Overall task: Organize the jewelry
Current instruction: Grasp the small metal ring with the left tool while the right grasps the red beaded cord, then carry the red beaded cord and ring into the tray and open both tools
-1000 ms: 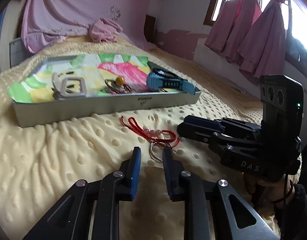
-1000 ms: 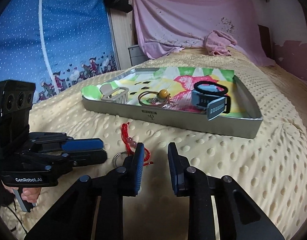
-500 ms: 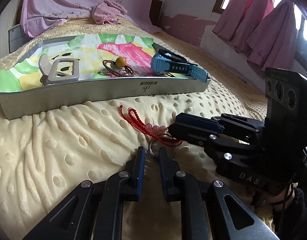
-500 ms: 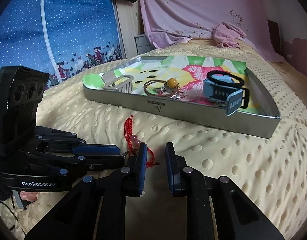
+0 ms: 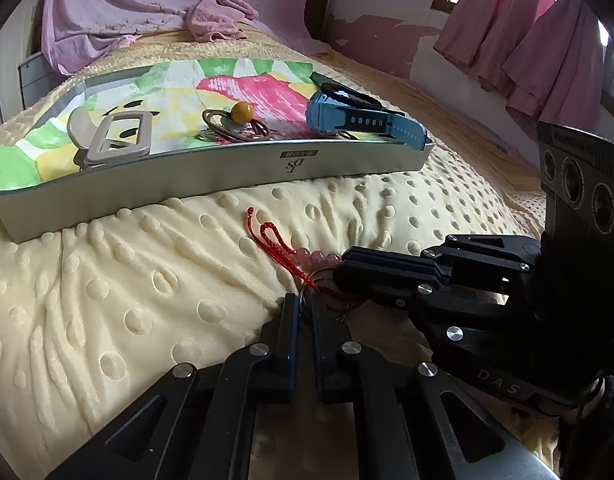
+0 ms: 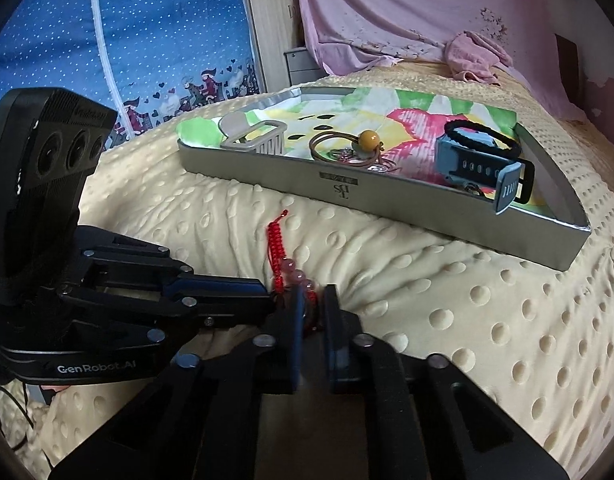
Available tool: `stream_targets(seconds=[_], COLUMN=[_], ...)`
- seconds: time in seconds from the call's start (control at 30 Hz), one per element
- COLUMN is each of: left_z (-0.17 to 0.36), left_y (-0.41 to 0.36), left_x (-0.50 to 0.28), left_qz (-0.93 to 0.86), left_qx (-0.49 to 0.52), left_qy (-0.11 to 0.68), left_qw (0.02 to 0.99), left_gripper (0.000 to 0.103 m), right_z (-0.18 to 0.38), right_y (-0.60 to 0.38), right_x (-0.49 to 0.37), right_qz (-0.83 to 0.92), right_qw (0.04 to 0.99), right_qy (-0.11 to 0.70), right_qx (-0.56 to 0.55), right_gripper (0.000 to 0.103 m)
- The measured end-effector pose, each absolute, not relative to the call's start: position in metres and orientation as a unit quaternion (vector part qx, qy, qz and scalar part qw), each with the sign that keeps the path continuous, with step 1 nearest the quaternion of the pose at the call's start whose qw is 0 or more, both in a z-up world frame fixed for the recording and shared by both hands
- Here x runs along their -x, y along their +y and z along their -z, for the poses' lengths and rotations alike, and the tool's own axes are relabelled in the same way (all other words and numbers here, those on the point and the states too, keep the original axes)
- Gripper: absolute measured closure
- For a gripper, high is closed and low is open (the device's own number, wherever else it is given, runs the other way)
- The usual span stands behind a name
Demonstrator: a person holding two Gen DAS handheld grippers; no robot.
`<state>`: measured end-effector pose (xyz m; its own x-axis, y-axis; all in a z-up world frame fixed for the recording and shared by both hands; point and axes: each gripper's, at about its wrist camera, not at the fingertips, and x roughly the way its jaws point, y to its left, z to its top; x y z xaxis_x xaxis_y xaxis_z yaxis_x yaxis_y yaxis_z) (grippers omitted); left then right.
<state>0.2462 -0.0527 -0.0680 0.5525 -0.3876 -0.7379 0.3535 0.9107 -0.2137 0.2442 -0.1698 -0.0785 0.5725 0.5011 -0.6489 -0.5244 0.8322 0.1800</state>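
A red cord charm with pink beads and a metal ring [image 5: 285, 254] lies on the yellow dotted blanket in front of the grey tray [image 5: 211, 178]. My left gripper [image 5: 303, 306] is shut on the charm's metal ring. My right gripper [image 6: 311, 312] has its jaws narrowly apart around the red cord [image 6: 275, 240], just past the beads; whether it pinches the cord I cannot tell. The two grippers meet tip to tip at the charm. The tray [image 6: 387, 196] holds a blue watch [image 5: 359, 120], a buckle [image 5: 115, 140], and rings with an amber bead [image 5: 243, 114].
A black hair tie [image 6: 483, 136] lies on the watch in the tray. Pink cloth [image 5: 215, 16] is bunched at the far end of the bed. Pink curtains [image 5: 539, 32] hang at right. A blue dotted cloth [image 6: 127, 32] hangs at left.
Both grippers have moved forward onto the charm and narrowed. The left jaws have closed on the metal ring; the right jaws now straddle the red cord.
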Motion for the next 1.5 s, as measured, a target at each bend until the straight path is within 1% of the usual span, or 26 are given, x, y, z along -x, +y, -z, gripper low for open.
stream_targets(seconds=[0.13, 0.5, 1.1, 1.5], left_z=[0.068, 0.061, 0.019, 0.000], left_y=[-0.052, -0.044, -0.038, -0.033], left_x=[-0.244, -0.232, -0.229, -0.241], left_qz=[0.204, 0.188, 0.153, 0.135], left_qx=[0.020, 0.023, 0.017, 0.039], left_qy=[0.419, 0.389, 0.340, 0.317], left_qw=[0.885, 0.901, 0.928, 0.938], left_gripper=[0.099, 0.100, 0.100, 0.100], right_z=[0.077, 0.072, 0.054, 0.048], right_y=[-0.175, -0.206, -0.216, -0.225], right_x=[-0.242, -0.242, -0.228, -0.226], right_qz=[-0.285, -0.233, -0.222, -0.213], right_qw=[0.891, 0.916, 0.939, 0.947], right_qy=[0.354, 0.322, 0.252, 0.220], right_qx=[0.007, -0.051, -0.074, -0.097], right_gripper=[0.099, 0.099, 0.099, 0.099])
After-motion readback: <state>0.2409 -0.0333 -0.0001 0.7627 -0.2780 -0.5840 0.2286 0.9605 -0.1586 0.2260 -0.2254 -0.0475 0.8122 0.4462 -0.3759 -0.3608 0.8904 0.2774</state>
